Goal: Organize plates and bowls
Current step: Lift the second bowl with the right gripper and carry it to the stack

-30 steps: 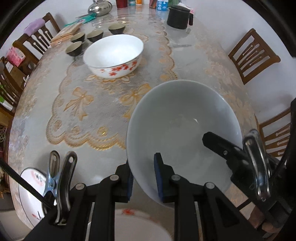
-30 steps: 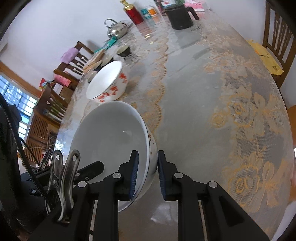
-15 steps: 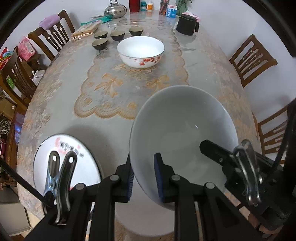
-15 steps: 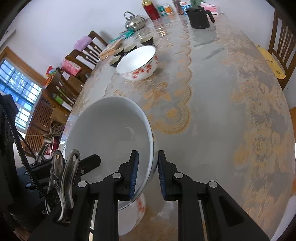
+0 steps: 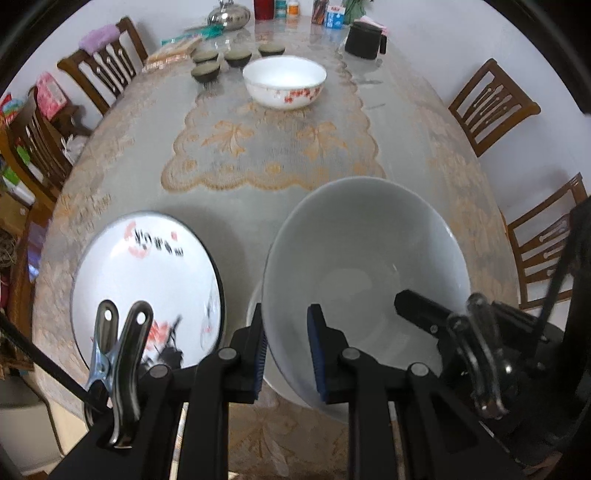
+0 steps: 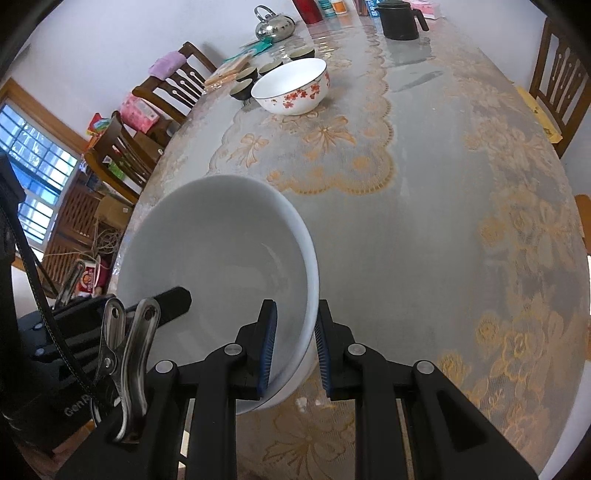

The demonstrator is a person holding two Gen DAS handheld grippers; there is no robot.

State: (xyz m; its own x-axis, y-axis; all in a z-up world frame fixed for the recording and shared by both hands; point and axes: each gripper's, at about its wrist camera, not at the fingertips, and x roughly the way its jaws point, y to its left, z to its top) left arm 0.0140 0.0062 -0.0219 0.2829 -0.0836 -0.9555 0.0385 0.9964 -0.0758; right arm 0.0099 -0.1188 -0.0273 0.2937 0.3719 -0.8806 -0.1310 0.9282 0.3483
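A large white bowl (image 5: 365,251) (image 6: 221,254) is held by both grippers at the near end of the table. My left gripper (image 5: 288,347) is shut on its left rim and my right gripper (image 6: 295,343) is shut on its right rim. It sits in or just above a second white bowl (image 5: 255,317) (image 6: 295,384), whose rim shows beneath it. A white plate with red and black print (image 5: 147,288) lies to the left. A white bowl with red flowers (image 5: 284,81) (image 6: 291,88) stands further back.
Several small dark cups (image 5: 221,61) stand behind the flowered bowl. A black mug (image 5: 364,40), a kettle (image 6: 275,26) and bottles stand at the far end. Wooden chairs (image 5: 491,107) surround the lace-covered table (image 6: 443,184).
Both grippers have carried the large bowl back toward the near table edge and down over the second bowl. The printed plate has come into full view on the left.
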